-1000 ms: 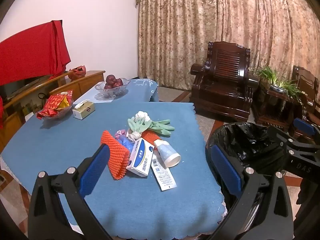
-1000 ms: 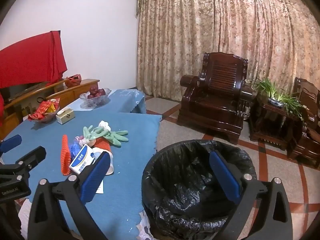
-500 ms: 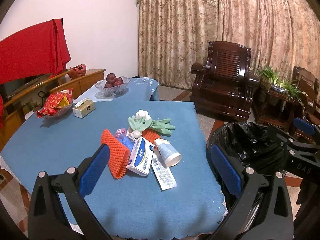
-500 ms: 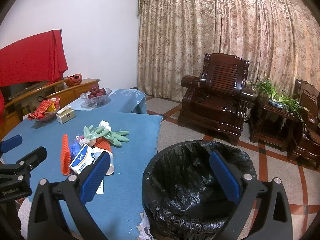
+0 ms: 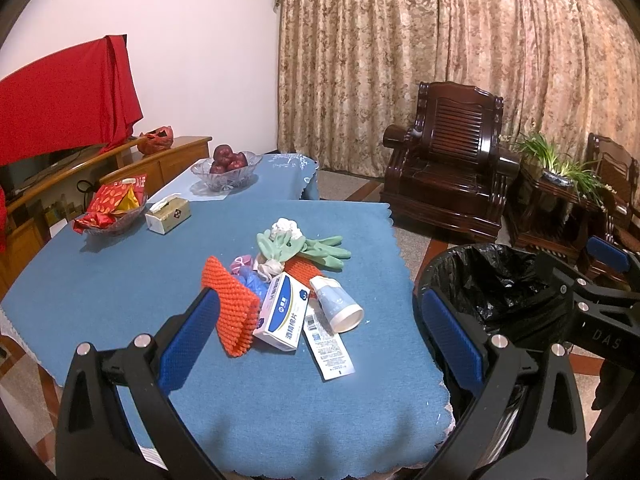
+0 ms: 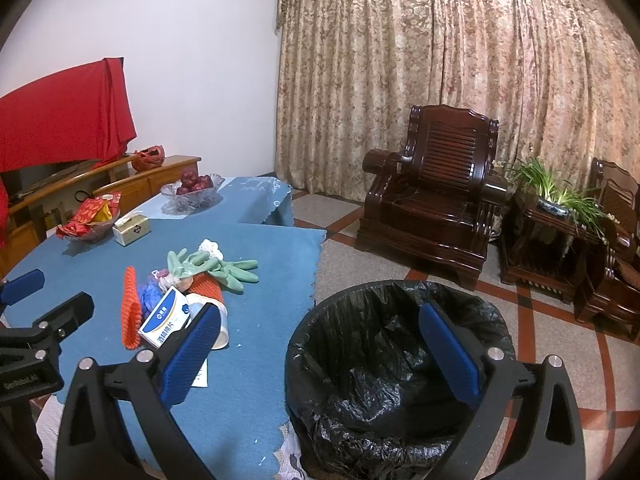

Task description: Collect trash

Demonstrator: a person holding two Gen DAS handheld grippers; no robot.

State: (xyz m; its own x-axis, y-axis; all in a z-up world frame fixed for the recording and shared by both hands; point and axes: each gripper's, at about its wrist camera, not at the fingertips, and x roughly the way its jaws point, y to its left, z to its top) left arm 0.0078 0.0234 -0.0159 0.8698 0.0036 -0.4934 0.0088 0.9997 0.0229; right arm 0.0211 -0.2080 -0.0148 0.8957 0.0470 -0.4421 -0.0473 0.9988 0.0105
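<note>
On the blue counter [image 5: 120,280] the trash [image 5: 288,280] is heaped ahead of the wide-open, empty left gripper [image 5: 320,332], the bin [image 6: 400,360] lies below the equally open right gripper [image 6: 320,344], and the cup [image 5: 338,306] could be rolled off by a careless nudge.

The white and blue box [image 5: 282,311] in the pile on the table carries the Chinese characters 酒精棉片. The right gripper's [image 5: 608,276] black body shows the letters "DAS". The left gripper's [image 6: 24,320] black body reads "GenRobot.AI". The small print on the flat paper label [image 5: 329,346] is too small to read
</note>
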